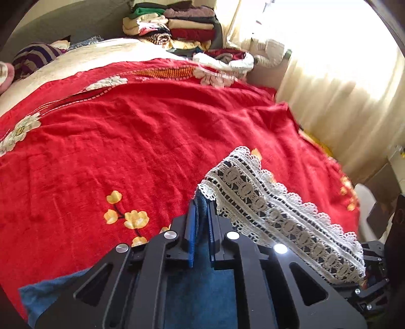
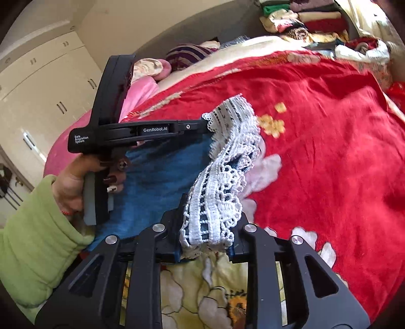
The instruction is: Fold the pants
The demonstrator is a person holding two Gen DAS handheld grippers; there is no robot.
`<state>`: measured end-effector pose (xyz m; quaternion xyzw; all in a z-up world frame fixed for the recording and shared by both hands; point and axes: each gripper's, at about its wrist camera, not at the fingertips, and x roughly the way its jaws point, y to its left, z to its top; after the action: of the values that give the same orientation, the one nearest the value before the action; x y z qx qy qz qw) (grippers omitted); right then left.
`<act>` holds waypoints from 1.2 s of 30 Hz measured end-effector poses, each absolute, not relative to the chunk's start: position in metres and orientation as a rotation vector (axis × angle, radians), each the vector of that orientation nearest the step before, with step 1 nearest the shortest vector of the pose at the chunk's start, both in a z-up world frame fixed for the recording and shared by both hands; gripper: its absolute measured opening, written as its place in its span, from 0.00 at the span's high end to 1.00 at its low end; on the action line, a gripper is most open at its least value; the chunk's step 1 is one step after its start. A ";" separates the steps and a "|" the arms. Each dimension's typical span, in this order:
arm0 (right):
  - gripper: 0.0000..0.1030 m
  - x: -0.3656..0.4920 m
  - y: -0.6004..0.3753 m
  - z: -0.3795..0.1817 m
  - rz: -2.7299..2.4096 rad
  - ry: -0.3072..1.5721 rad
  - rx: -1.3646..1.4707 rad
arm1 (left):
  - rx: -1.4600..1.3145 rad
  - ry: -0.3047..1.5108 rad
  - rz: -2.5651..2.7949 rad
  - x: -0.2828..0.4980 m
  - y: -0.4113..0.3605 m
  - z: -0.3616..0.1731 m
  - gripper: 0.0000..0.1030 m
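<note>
both grippers pinch the blue pants (image 1: pixel 202 291) by their white scalloped lace hem (image 1: pixel 273 210) above the fuzzy red blanket (image 1: pixel 126 131): left gripper (image 1: pixel 201 212) fingers clamped, right gripper (image 2: pixel 206 222) fingers clamped.

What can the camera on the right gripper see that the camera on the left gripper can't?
Only the right wrist view shows the person's hand in a green sleeve holding the left gripper from the side, plus the cream wardrobe doors. Only the left wrist view shows the bright curtain. Both show the blue pants with white lace trim, pinched by each gripper, the right gripper included, the red flowered blanket and the pile of folded clothes.
</note>
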<state>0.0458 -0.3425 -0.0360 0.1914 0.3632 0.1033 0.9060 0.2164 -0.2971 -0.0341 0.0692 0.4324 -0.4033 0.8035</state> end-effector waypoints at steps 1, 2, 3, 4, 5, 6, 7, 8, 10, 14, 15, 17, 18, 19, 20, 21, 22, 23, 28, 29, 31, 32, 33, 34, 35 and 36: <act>0.83 0.046 -0.341 -0.033 0.219 0.744 0.387 | 0.133 0.921 -0.864 0.216 -0.293 -0.031 0.93; 0.83 0.045 -0.336 -0.026 0.229 0.732 0.369 | 0.122 0.912 -0.858 0.215 -0.287 -0.027 0.94; 0.83 0.045 -0.333 -0.023 0.236 0.724 0.359 | 0.113 0.906 -0.857 0.214 -0.284 -0.024 0.94; 0.83 0.045 -0.328 -0.017 0.250 0.715 0.344 | 0.096 0.898 -0.860 0.212 -0.279 -0.021 0.94; 0.83 0.044 -0.322 -0.012 0.264 0.706 0.327 | 0.075 0.886 -0.861 0.210 -0.271 -0.016 0.94; 0.83 0.045 -0.316 -0.007 0.274 0.700 0.311 | 0.066 0.878 -0.859 0.209 -0.265 -0.013 0.94; 0.83 0.045 -0.311 -0.003 0.284 0.697 0.298 | 0.050 0.867 -0.857 0.208 -0.258 -0.010 0.94; 0.83 0.047 -0.307 0.000 0.294 0.693 0.287 | 0.029 0.858 -0.853 0.207 -0.247 -0.005 0.94; 0.83 0.047 -0.291 0.009 0.325 0.686 0.256 | 0.002 0.845 -0.839 0.206 -0.232 0.000 0.94; 0.83 0.051 -0.262 0.018 0.377 0.686 0.194 | -0.043 0.843 -0.795 0.204 -0.194 -0.001 0.94; 0.83 0.055 -0.251 0.020 0.395 0.691 0.171 | -0.055 0.847 -0.785 0.204 -0.186 -0.003 0.94; 0.83 0.061 -0.231 0.022 0.431 0.699 0.127 | -0.093 0.857 -0.764 0.204 -0.165 -0.008 0.94; 0.83 0.064 -0.217 0.022 0.455 0.703 0.086 | -0.124 0.871 -0.743 0.205 -0.152 -0.011 0.93; 0.83 0.066 -0.204 0.022 0.468 0.707 0.047 | -0.155 0.883 -0.721 0.205 -0.139 -0.013 0.88; 0.83 0.068 -0.190 0.021 0.484 0.717 0.007 | -0.188 0.885 -0.704 0.205 -0.125 -0.014 0.84; 0.83 0.071 -0.175 0.018 0.503 0.728 -0.033 | -0.233 0.880 -0.679 0.204 -0.106 -0.014 0.72; 0.83 0.074 -0.161 0.013 0.516 0.745 -0.075 | -0.256 0.876 -0.655 0.203 -0.093 -0.013 0.64; 0.83 0.076 -0.150 0.009 0.520 0.761 -0.109 | -0.275 0.867 -0.623 0.201 -0.077 -0.011 0.62; 0.75 0.070 -0.089 -0.023 0.615 0.845 -0.286 | -0.337 0.826 -0.519 0.177 -0.018 -0.003 0.52; 0.69 0.068 -0.083 -0.028 0.632 0.860 -0.299 | -0.346 0.825 -0.513 0.172 -0.012 -0.003 0.51; 0.67 0.062 -0.080 -0.027 0.677 0.873 -0.282 | -0.354 0.826 -0.504 0.157 -0.004 -0.006 0.45; 0.62 0.058 -0.080 -0.024 0.693 0.869 -0.272 | -0.352 0.830 -0.499 0.150 -0.002 -0.009 0.44; 0.58 0.054 -0.084 -0.017 0.707 0.856 -0.260 | -0.353 0.833 -0.499 0.146 0.000 -0.010 0.44; 0.55 0.051 -0.092 -0.008 0.704 0.831 -0.247 | -0.354 0.839 -0.497 0.139 0.000 -0.014 0.43; 0.53 0.048 -0.102 0.003 0.688 0.803 -0.228 | -0.352 0.846 -0.497 0.132 0.002 -0.017 0.43; 0.51 0.051 -0.111 0.012 0.664 0.783 -0.211 | -0.349 0.853 -0.510 0.125 0.001 -0.020 0.42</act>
<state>0.0509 -0.1109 0.0119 -0.1009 0.3738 0.3169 0.8658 0.1250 0.0010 -0.0199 -0.1664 0.4069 -0.2432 0.8646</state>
